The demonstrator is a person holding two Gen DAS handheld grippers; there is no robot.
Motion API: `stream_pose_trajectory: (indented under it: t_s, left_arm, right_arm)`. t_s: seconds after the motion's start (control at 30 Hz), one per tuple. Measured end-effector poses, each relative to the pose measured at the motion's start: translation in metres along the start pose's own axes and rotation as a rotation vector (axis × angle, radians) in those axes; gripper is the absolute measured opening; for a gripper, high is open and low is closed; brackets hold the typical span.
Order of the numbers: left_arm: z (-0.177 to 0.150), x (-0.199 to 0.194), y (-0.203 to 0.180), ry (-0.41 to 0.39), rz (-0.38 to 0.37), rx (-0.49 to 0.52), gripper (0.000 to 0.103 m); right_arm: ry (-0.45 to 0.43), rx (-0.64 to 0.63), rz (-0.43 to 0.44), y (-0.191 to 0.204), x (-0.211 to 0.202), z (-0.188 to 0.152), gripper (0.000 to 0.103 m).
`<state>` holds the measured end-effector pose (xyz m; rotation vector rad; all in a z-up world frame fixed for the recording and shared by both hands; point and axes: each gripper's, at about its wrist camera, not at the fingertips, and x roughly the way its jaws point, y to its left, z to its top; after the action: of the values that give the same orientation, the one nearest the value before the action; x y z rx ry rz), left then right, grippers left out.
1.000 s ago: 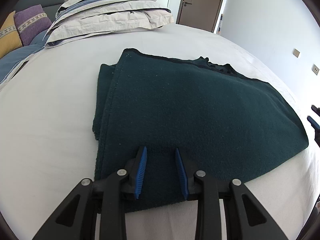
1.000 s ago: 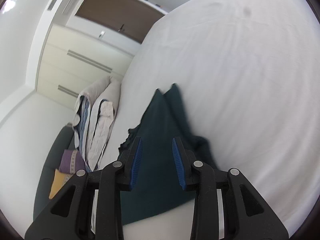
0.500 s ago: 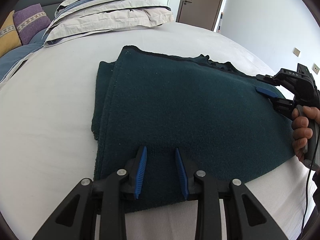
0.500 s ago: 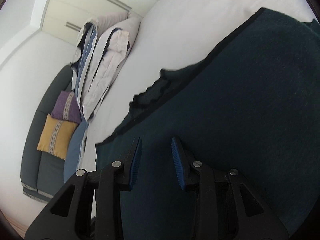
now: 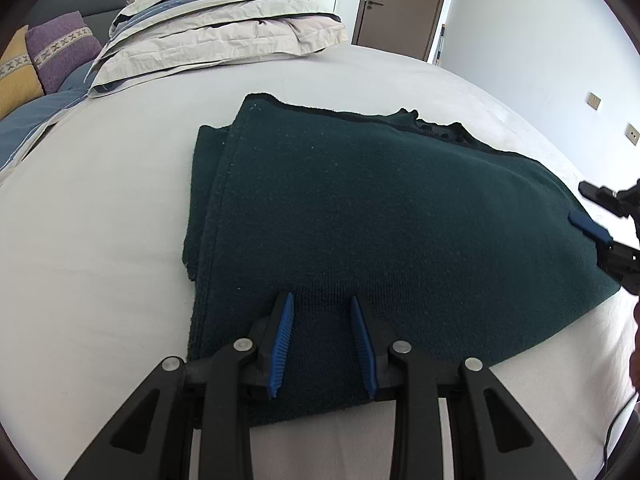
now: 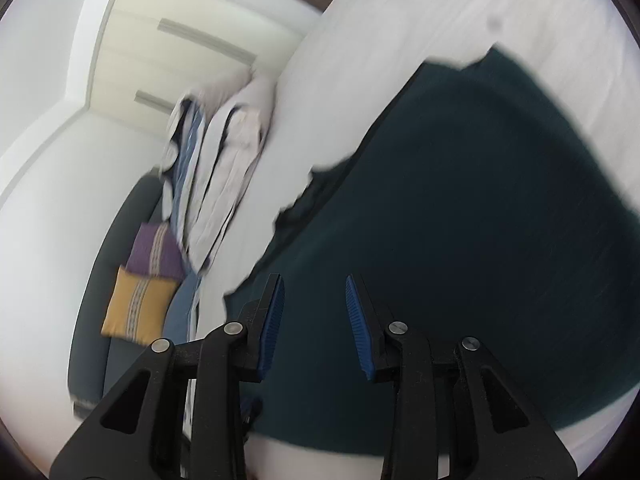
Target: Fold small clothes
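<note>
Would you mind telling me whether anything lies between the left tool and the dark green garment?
Nothing visible does: the left tool is open directly over the near edge of the dark green garment on the bed.

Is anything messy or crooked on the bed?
A little. The dark green garment lies folded on the white bed, but its layers don't line up: a lower layer sticks out along the left side, and the far edge is bumpy. Nothing looks spilled or torn.

dark green garment (image 5: 380,216), white bedsheet (image 5: 100,240)
</note>
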<state>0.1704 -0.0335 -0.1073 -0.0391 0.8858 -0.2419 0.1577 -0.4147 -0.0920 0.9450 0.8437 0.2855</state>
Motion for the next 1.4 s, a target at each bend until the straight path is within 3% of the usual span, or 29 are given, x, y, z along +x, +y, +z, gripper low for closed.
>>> stream_pose_trajectory:
  t_s: [0.13,0.27,0.4,0.53,0.7,0.83,0.9,0.97,1.1,1.2,1.23,1.27,1.4]
  left_arm:
    - [-0.003,-0.007,-0.004,0.011,0.014,0.014,0.033]
    - [-0.015,-0.020,0.002,0.005,-0.006,-0.020,0.033]
    - [-0.028,-0.038,0.013,0.000,-0.043,-0.081,0.033]
    - [-0.022,-0.063,0.001,-0.031,-0.097,-0.094,0.033]
    - [0.004,-0.049,-0.053,-0.008,-0.269,-0.056,0.041]
    - [0.008,-0.006,-0.076,0.081,-0.273,-0.042,0.041]
    - [0.003,0.001,-0.060,0.095,-0.300,-0.093,0.033]
    - [-0.001,-0.008,-0.038,0.091,-0.325,-0.146,0.032]
    - [-0.015,-0.035,0.026,0.049,-0.296,-0.271,0.034]
    - [-0.018,-0.057,0.078,-0.017,-0.256,-0.398,0.039]
    - [-0.016,-0.062,0.091,-0.036,-0.233,-0.418,0.049]
    - [-0.015,-0.063,0.102,-0.045,-0.217,-0.435,0.054]
    - [0.004,-0.040,0.124,-0.026,-0.281,-0.508,0.056]
  right_arm:
    - [0.180,-0.076,-0.027,0.014,0.052,-0.050,0.032]
    - [0.138,-0.027,-0.010,-0.001,0.039,-0.049,0.030]
    - [-0.002,0.051,-0.082,-0.034,-0.017,-0.040,0.030]
    - [-0.100,0.112,-0.064,-0.051,-0.066,-0.046,0.033]
    - [-0.017,0.059,0.035,-0.025,-0.054,-0.055,0.033]
    - [0.059,0.058,0.016,-0.021,-0.022,-0.059,0.033]
    - [0.076,0.061,-0.013,-0.030,-0.015,-0.060,0.031]
    - [0.054,0.048,0.009,-0.036,-0.017,-0.061,0.030]
    - [-0.025,0.060,-0.030,-0.056,-0.046,-0.058,0.030]
    - [-0.077,0.050,-0.091,-0.056,-0.072,-0.055,0.033]
    - [-0.088,0.043,-0.089,-0.054,-0.079,-0.054,0.046]
    - [-0.101,0.035,-0.083,-0.049,-0.083,-0.054,0.049]
    - [-0.062,-0.001,-0.030,-0.028,-0.074,-0.053,0.050]
